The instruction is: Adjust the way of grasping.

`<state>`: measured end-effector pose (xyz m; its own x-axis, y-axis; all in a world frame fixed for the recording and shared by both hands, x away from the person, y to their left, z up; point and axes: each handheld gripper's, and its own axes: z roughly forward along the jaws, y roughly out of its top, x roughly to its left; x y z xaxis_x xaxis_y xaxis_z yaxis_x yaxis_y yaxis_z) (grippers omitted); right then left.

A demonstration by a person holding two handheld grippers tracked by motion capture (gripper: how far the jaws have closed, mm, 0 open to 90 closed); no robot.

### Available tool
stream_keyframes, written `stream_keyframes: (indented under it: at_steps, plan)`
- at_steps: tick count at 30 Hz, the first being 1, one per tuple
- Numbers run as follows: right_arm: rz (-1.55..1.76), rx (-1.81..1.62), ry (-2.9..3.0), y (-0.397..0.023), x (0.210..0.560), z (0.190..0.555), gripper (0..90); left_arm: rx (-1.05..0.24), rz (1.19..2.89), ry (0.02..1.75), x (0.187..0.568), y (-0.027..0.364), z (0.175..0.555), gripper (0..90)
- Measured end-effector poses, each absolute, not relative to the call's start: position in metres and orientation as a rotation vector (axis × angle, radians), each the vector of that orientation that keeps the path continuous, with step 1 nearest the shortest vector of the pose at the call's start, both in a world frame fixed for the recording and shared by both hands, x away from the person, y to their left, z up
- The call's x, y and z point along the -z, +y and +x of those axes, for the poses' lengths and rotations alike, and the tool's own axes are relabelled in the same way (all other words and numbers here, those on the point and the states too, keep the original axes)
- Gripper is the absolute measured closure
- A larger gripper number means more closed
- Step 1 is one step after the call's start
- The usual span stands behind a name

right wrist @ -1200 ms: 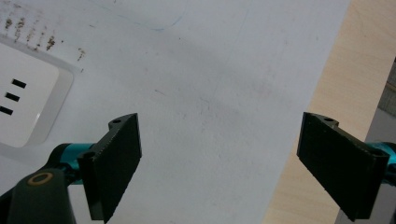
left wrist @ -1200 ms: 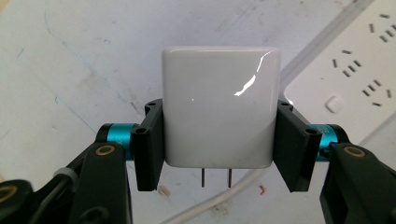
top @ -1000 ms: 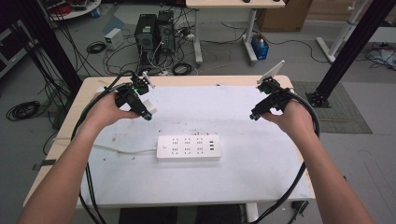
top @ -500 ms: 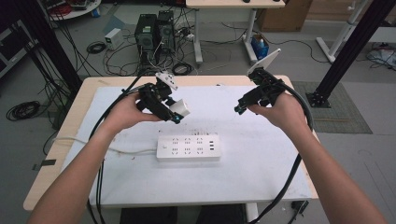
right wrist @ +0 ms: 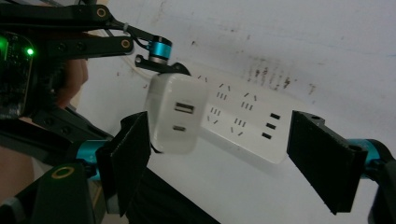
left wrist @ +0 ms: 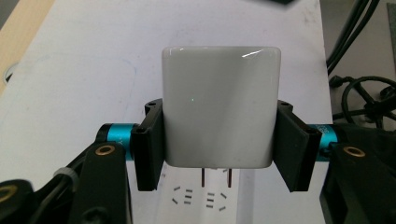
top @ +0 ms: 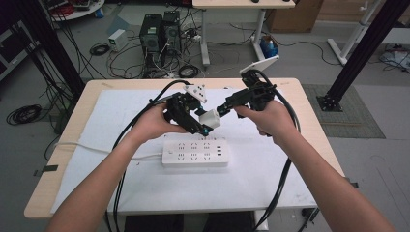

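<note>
1. The charger [left wrist: 219, 105] is a glossy white cube with two prongs and two ports, no readable writing.
2. The left gripper [top: 205, 123] clamps it above the power strip [top: 195, 152].
3. The right gripper [right wrist: 224, 154] gapes beside it.

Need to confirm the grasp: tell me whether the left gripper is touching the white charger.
Touching. In the left gripper view the left gripper has both jaws pressed flat against the sides of the white charger, no gap.

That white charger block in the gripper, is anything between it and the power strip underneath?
Nothing visible. The left gripper holds the charger in open air above the power strip, prongs pointing down at bare sockets. The open right gripper sits beside it.
</note>
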<state>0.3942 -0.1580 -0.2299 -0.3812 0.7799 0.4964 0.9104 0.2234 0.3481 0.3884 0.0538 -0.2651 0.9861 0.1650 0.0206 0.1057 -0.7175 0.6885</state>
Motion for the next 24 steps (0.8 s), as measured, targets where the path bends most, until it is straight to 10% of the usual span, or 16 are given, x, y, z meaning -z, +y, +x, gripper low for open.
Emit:
stream_keyframes:
  at_steps: [14, 24]
  plan:
    - [-1.530, 0.927, -2.168, -0.138, 0.245, 0.398, 58.6, -0.236, 2.336, 0.122, 0.263, 0.048, 0.383, 42.6]
    - [-1.485, 0.978, -2.251, -0.143, 0.240, 0.399, 62.7, -0.320, 2.453, 0.183, 0.269, 0.047, 0.381, 28.4]
